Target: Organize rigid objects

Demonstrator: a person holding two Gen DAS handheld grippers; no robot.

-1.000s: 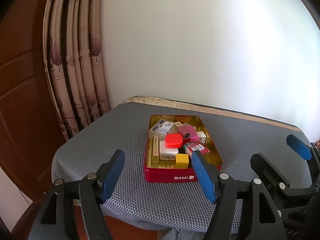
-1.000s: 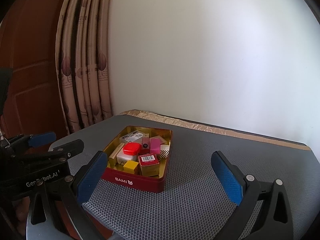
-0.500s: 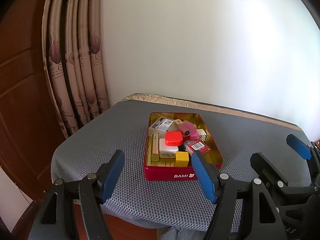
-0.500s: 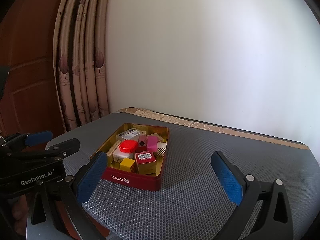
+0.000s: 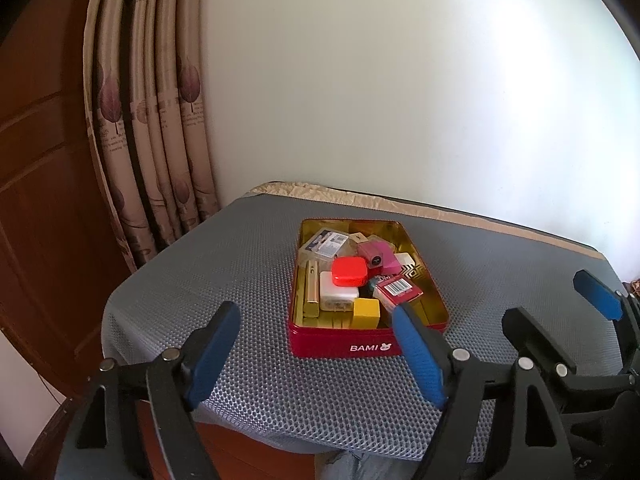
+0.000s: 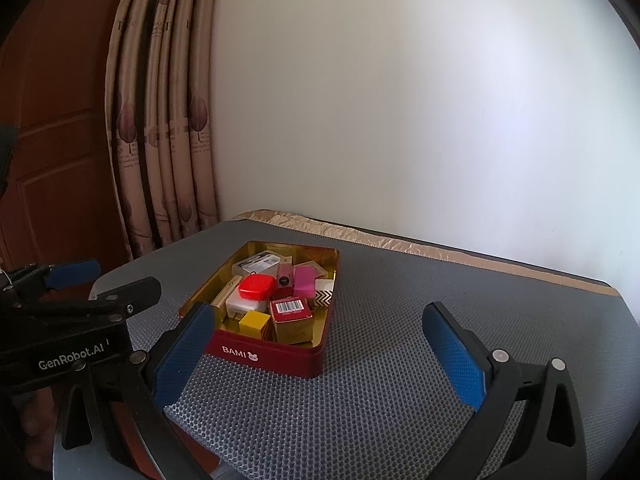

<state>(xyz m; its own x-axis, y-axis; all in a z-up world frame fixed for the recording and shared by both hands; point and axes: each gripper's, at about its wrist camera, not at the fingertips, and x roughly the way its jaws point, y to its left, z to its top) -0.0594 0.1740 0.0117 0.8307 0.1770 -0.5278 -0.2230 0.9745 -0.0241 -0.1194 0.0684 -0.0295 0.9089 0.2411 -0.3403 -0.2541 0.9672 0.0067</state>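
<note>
A red tin [image 5: 340, 346] marked BAMI, gold inside, stands on the grey mat and holds several small items. Among them are a red rounded case [image 5: 349, 271], a yellow cube [image 5: 365, 312], a barcoded red box [image 5: 398, 290], a pink box [image 5: 380, 258] and a white charger [image 5: 336, 294]. My left gripper [image 5: 315, 312] hovers short of the tin's near wall, its jaws opening with nothing between them. My right gripper [image 6: 318, 314] is open and empty over the mat, right of the tin [image 6: 272, 356]. Each gripper shows in the other's view: right gripper [image 5: 556, 300], left gripper [image 6: 108, 280].
The grey honeycomb mat [image 5: 208, 280] covers a small table whose front and left edges drop off near my grippers. A patterned curtain [image 5: 152, 120] and a wooden door [image 5: 36, 160] stand to the left. A white wall [image 6: 400, 100] backs the table.
The left gripper's fingers stand slightly wider apart than before. Both views keep almost the same framing, and the tin and its contents have not moved.
</note>
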